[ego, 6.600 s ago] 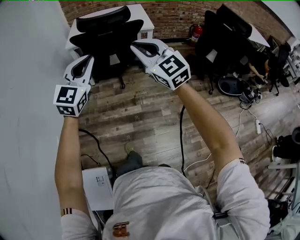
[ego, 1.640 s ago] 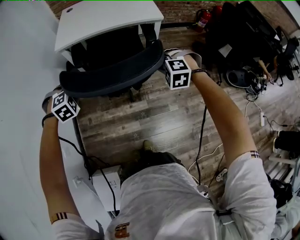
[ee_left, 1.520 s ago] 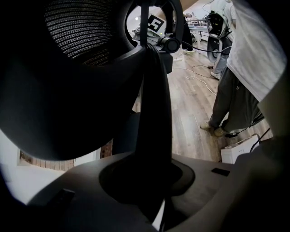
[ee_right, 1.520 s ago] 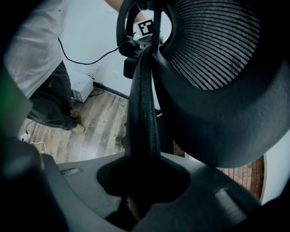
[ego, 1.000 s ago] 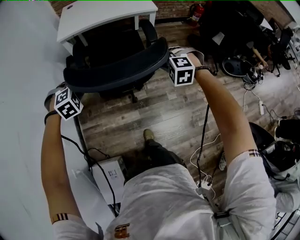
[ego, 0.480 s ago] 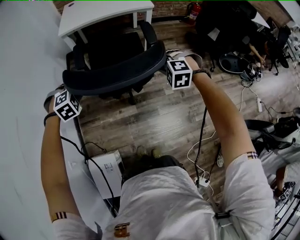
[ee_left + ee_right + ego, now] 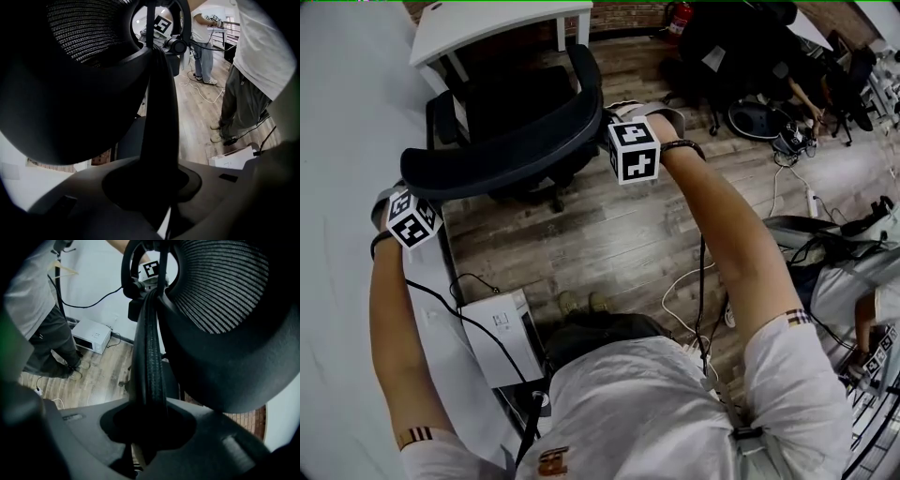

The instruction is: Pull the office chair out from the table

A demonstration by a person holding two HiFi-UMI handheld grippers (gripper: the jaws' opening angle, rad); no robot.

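The black office chair's curved backrest rim (image 7: 502,150) runs between my two grippers in the head view. Its seat (image 7: 511,98) stands in front of the white table (image 7: 492,17) at the top. My left gripper (image 7: 397,199) is shut on the rim's left end. In the left gripper view the dark rim edge (image 7: 159,117) runs down into the left gripper (image 7: 157,190). My right gripper (image 7: 617,120) is shut on the rim's right end. The ribbed rim edge (image 7: 150,348) sits clamped in the right gripper (image 7: 145,430), with the mesh back (image 7: 220,291) beside it.
A white wall (image 7: 337,141) runs along the left. A white box (image 7: 497,333) with cables lies on the wooden floor by my feet. More black chairs (image 7: 722,42) stand at the upper right, and a person (image 7: 844,277) is at the right edge.
The chair has rolled away from the table toward me, and more of the seat and armrests shows. Both grippers came back with the rim, still clamped on it.
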